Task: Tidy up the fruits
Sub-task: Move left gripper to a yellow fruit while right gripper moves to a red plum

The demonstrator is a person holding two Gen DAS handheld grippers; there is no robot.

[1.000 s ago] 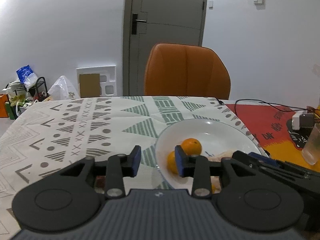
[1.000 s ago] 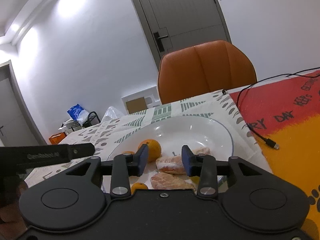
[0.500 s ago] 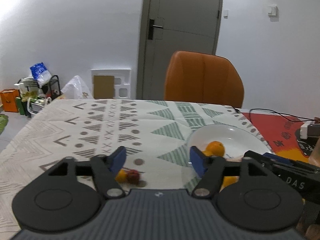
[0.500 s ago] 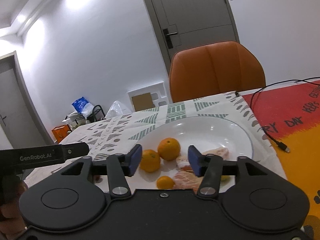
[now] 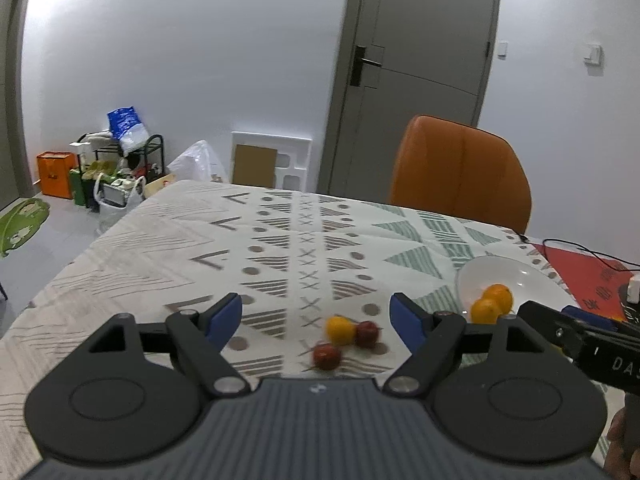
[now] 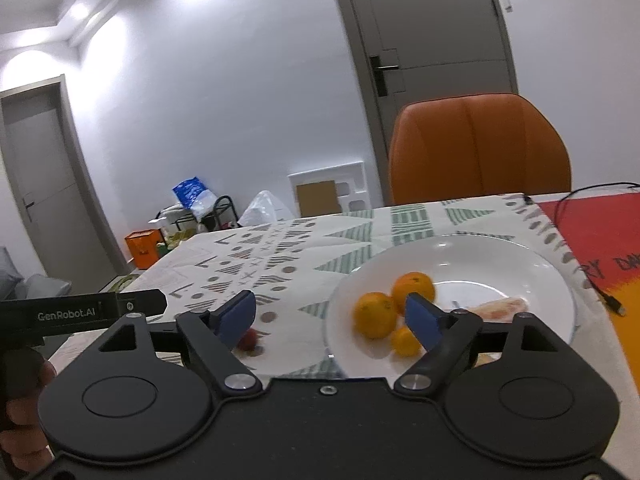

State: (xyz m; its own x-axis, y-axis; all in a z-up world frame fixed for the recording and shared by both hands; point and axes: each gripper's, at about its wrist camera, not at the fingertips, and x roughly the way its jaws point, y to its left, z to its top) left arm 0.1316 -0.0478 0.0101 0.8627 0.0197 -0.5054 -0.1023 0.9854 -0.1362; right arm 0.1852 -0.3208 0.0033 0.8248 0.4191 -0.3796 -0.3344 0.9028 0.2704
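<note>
A white plate on the patterned tablecloth holds three oranges and peeled fruit pieces. In the left wrist view the same plate lies at the right with two oranges showing. Loose on the cloth lie a small orange and two red fruits. My left gripper hovers just short of these loose fruits, jaws opening, nothing between them. My right gripper hangs before the plate's left rim, jaws opening and empty; a red fruit peeks out beside its left finger.
An orange chair stands behind the table's far edge. A red and yellow mat with a black cable covers the table to the right of the plate. Bags and a rack clutter the floor at the left.
Both grippers have opened wide and pulled back to the left, away from the plate. The loose orange and red fruits have come into the left wrist view.
</note>
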